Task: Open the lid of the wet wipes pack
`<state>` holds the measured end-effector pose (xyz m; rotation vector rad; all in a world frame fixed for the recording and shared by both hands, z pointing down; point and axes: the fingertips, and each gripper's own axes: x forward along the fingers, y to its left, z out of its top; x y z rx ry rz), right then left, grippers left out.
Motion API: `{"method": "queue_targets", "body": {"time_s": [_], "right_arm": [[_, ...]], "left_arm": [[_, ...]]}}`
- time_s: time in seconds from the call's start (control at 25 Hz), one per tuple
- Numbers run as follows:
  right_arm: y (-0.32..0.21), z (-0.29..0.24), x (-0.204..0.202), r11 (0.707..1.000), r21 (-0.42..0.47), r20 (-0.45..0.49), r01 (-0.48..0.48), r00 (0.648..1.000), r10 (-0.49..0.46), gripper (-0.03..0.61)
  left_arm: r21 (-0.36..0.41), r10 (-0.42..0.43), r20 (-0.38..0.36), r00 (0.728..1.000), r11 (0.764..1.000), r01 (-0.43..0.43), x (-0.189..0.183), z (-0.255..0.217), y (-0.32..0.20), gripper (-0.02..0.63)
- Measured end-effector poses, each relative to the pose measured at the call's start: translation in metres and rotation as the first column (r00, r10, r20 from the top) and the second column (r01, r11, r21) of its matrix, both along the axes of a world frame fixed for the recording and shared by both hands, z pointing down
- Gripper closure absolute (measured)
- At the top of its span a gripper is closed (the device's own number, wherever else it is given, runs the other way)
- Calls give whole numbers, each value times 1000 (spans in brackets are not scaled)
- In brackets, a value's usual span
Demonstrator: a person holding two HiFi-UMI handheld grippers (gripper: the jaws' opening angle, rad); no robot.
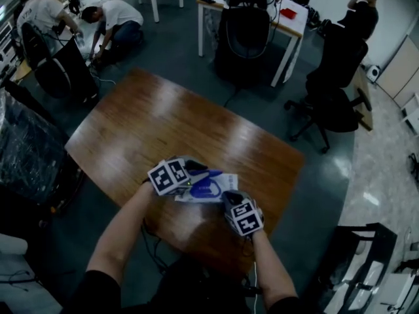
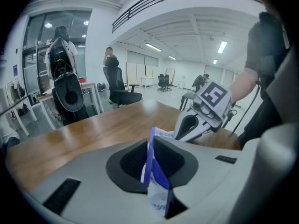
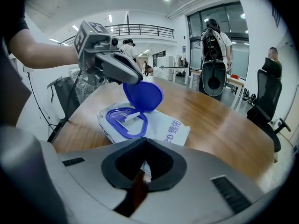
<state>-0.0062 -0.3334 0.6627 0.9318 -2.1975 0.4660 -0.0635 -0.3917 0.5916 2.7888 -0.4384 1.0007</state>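
Observation:
The white wet wipes pack (image 1: 221,187) lies on the wooden table (image 1: 163,116) near its front edge. Its blue lid (image 3: 144,94) stands raised above the blue oval frame (image 3: 126,120) of the opening. My left gripper (image 3: 135,79) is shut on the lid's rim; in the left gripper view the lid (image 2: 158,176) shows edge-on between the pads of that gripper (image 2: 148,160). My right gripper (image 3: 144,169) is shut on a white edge of the pack (image 3: 168,125) at its near end. In the head view the left gripper (image 1: 196,173) and right gripper (image 1: 230,198) flank the pack.
Past the table stand a black office chair (image 1: 243,34) and a white desk (image 1: 288,18). Another chair (image 1: 330,87) is at the right. People (image 1: 118,21) crouch on the floor at the far left. Black bags (image 1: 29,149) sit left of the table.

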Motion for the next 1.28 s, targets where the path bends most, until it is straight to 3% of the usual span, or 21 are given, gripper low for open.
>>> {"method": "queue_targets", "body": {"time_s": [0.36,0.64,0.76,0.8,0.88,1.12,1.28], "right_arm": [[-1,0,2,999,0,1,-39,999,39,568],[4,-4,3,1000,21,-22,-22,1000,22,566],[-2,-12,12,997,53,-7,-55,998,56,567],[-3,-16,15,995,62,3,-72,997,72,566],[-4,-24,21,992,78,19,-99,995,98,566],[0,-46,44,980,144,44,-138,990,133,566],[11,-68,51,976,161,86,-149,987,137,567]], "left_arm": [[-4,-32,-33,999,999,32,-3,12,-35,571],[34,-73,1,997,997,73,-10,26,-48,561],[46,-85,1,996,995,85,-7,28,-52,561],[46,-94,-4,996,995,94,-8,28,-53,551],[48,-122,-16,992,991,123,-12,26,-53,456],[95,-233,-91,968,966,241,-33,0,-43,430],[127,-328,-146,933,929,346,-44,-19,-22,431]]}}
